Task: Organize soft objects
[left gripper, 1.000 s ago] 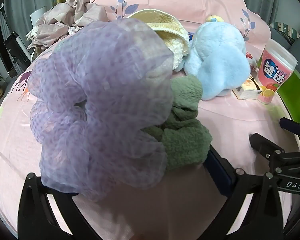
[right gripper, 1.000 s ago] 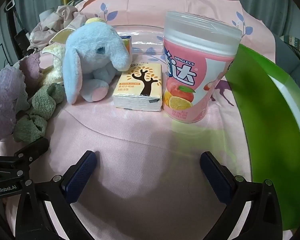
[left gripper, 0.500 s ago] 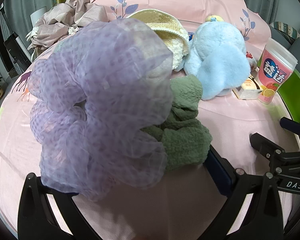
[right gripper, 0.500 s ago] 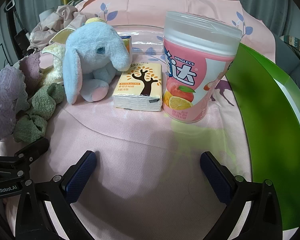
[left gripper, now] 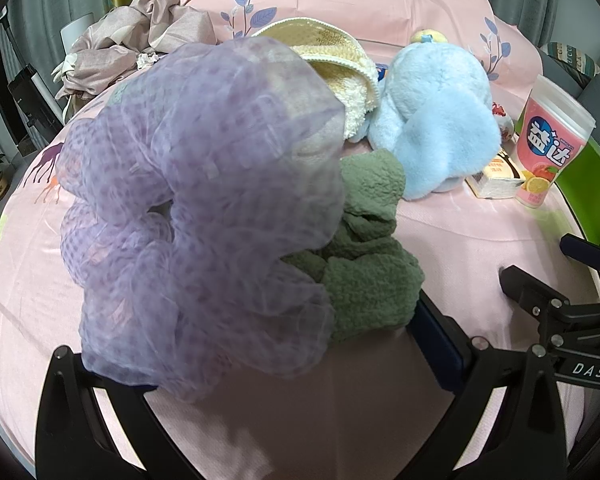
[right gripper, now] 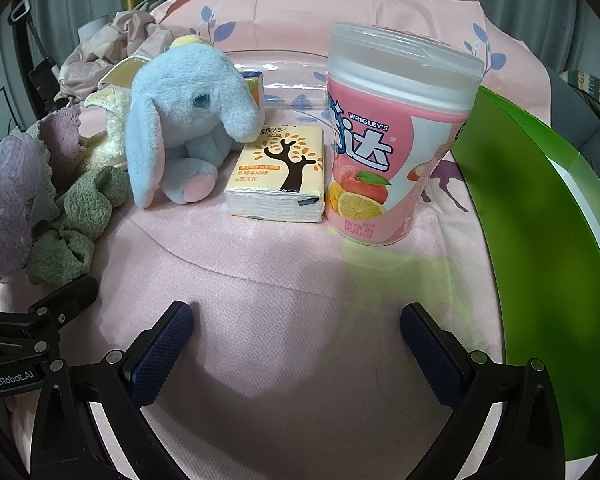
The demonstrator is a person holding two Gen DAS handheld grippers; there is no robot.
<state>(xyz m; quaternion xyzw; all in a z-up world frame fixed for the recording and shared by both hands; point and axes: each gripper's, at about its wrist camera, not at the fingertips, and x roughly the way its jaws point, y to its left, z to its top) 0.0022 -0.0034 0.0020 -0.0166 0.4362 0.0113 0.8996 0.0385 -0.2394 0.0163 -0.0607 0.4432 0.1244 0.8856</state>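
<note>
A big lilac mesh scrunchie (left gripper: 204, 208) fills the left wrist view, lying over a green fleece scrunchie (left gripper: 368, 252). My left gripper (left gripper: 260, 360) is wide open right in front of them; its left fingertip is hidden under the mesh. Behind them sit a cream knit pouch (left gripper: 332, 64) and a blue plush elephant (left gripper: 436, 128). In the right wrist view the elephant (right gripper: 184, 132) sits left of a tissue pack (right gripper: 280, 176). My right gripper (right gripper: 296, 340) is open and empty over bare pink cloth, its arm visible in the left wrist view (left gripper: 560, 308).
A pink gum canister (right gripper: 388, 148) stands right of the tissue pack. A green bin wall (right gripper: 540, 240) curves along the right. Crumpled beige cloth (left gripper: 136, 52) lies at the back left. The pink sheet (right gripper: 260, 280) covers the table.
</note>
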